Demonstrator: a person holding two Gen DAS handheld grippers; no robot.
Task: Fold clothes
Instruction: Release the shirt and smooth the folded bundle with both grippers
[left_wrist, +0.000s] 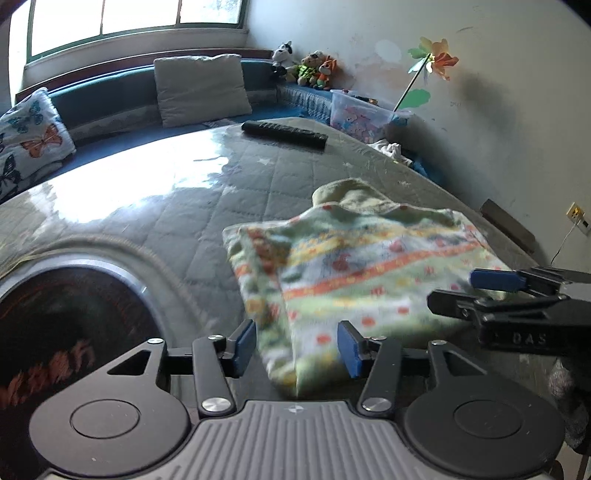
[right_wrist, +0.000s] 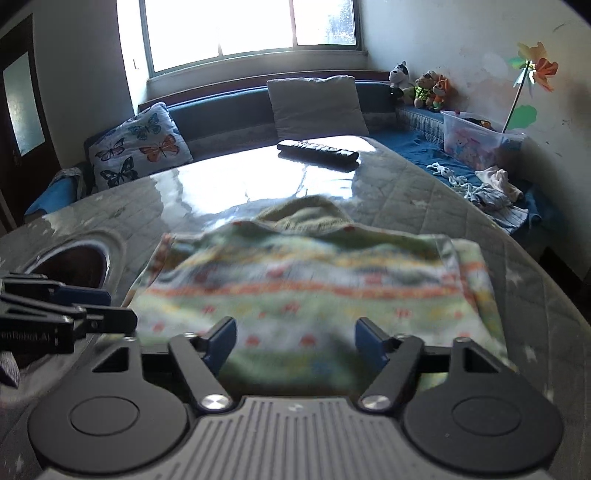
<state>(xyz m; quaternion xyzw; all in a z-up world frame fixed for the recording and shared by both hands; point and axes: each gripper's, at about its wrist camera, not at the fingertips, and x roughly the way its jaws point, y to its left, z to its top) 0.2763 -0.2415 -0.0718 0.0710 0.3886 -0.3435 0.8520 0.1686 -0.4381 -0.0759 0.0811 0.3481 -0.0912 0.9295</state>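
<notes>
Patterned fleece garment (right_wrist: 295, 280) lies folded flat on quilted table cover (left_wrist: 207, 221), near edge. Left gripper (left_wrist: 297, 347) and right gripper (right_wrist: 295, 341) both w/ jaws apart, nothing clamped. Next fold: pinch near corners evenly, lift together, keep edges aligned. Fabric soft, fuzzy, striped; cover glossy.

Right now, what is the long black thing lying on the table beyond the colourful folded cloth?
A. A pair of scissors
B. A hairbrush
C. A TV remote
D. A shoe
C: the remote is a flat, dark bar lying alone on the shiny table, past the folded cloth, near the grey cushion.
</notes>
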